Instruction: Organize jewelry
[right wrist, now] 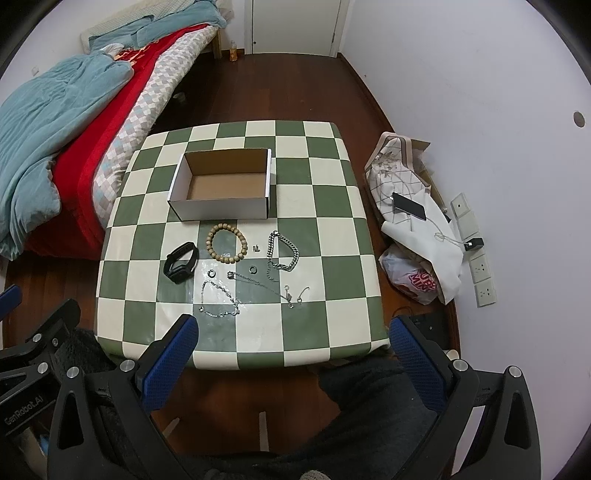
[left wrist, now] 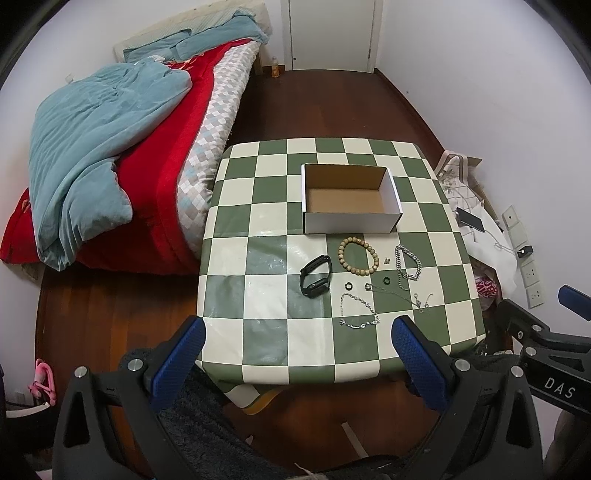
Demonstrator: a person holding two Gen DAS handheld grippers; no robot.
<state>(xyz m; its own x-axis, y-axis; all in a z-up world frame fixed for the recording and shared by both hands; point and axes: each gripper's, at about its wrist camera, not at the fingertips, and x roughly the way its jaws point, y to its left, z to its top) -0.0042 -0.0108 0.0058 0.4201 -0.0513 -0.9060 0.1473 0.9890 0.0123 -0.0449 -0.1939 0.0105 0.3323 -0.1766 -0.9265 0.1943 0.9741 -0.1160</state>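
An empty open cardboard box (left wrist: 349, 199) (right wrist: 225, 188) stands on the green-and-cream checkered table (left wrist: 258, 295) (right wrist: 332, 258). In front of it lie a black wristband (left wrist: 315, 276) (right wrist: 181, 262), a wooden bead bracelet (left wrist: 358, 255) (right wrist: 226, 244), a thick silver chain (left wrist: 408, 262) (right wrist: 282, 251), thin silver chains (left wrist: 360, 312) (right wrist: 219, 299), two small dark rings (left wrist: 348, 286) (right wrist: 253, 268) and a tiny charm (left wrist: 386, 261). My left gripper (left wrist: 299, 350) and right gripper (right wrist: 293, 347) are both open and empty, held above the table's near edge.
A bed with blue and red bedding (left wrist: 110, 147) stands left of the table. Bags, a phone (right wrist: 408, 206) and wall sockets sit on the floor at the right. A dark wood floor surrounds the table. A white door (left wrist: 330, 33) is at the far wall.
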